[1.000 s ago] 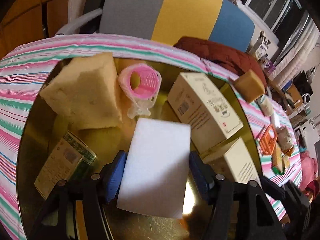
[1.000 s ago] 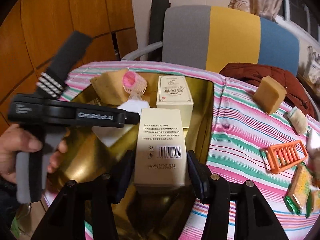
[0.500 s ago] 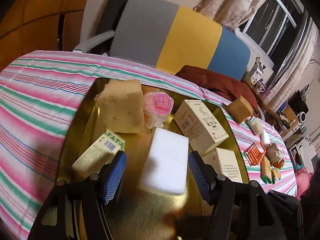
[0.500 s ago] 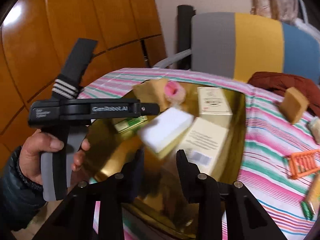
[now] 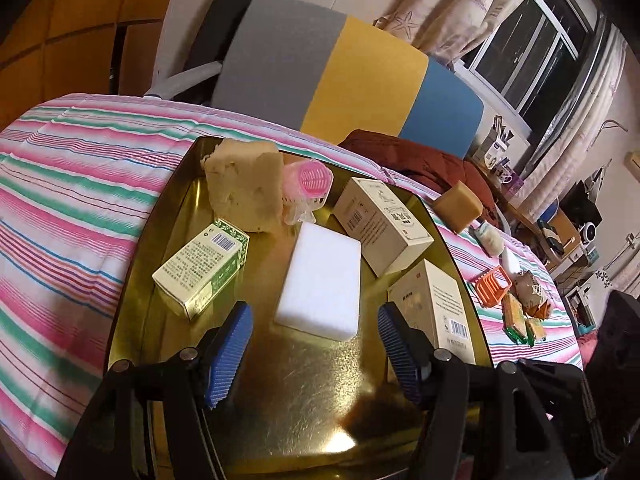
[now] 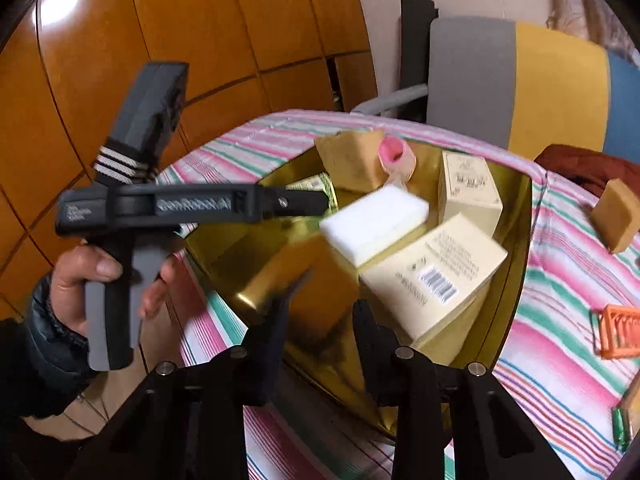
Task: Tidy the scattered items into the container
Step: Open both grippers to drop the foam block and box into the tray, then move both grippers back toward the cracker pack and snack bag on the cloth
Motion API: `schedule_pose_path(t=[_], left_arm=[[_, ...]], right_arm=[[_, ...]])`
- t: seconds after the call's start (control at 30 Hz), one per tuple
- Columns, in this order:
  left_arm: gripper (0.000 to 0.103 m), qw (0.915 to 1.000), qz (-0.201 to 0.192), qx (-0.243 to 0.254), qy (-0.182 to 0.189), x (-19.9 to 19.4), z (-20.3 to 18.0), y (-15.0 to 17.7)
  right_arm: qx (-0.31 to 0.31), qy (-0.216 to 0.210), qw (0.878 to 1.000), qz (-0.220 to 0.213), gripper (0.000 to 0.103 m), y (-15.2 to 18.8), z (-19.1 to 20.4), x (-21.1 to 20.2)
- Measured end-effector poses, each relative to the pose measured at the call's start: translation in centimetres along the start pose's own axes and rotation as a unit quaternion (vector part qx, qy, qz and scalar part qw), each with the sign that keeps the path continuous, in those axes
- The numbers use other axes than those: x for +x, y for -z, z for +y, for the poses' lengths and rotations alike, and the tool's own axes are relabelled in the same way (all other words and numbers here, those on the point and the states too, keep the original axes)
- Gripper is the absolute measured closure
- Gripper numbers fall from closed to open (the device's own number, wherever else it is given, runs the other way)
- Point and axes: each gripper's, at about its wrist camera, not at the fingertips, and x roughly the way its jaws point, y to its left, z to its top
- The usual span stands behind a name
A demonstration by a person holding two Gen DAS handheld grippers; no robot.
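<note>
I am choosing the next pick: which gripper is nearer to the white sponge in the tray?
Left. The white sponge lies just ahead of the left gripper, by its open jaws. The right gripper, whose empty jaws have just been closing, sits farther back from it.

A lived-in home room, likely a bedroom or study. Pink, green and white striped quilted cloth (image 5: 72, 184) covers the surface; grey, yellow and blue fabric chair back (image 5: 352, 80) behind it; orange glossy wood wall panels (image 6: 192, 40); patterned beige curtains (image 5: 452, 12) beside a dark window (image 5: 532, 32); cluttered desk with mugs and gadgets (image 5: 560, 224) at far right.
</note>
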Motion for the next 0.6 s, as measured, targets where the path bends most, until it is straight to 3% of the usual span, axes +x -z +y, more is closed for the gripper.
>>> schedule_pose_path(t=[0.4,0.6], left_arm=[[0.037,0.9983,0.0,0.059,0.004,0.2,-2.5,2.7],[0.037,0.9979,0.004,0.064,0.003,0.2,-3.3,3.7]], right_arm=[[0.077,0.072,0.994,-0.014,0.071,-1.2,-5.1,2.2],[0.096,0.054,0.994,-0.027,0.068,-0.8,-6.1,1.5]])
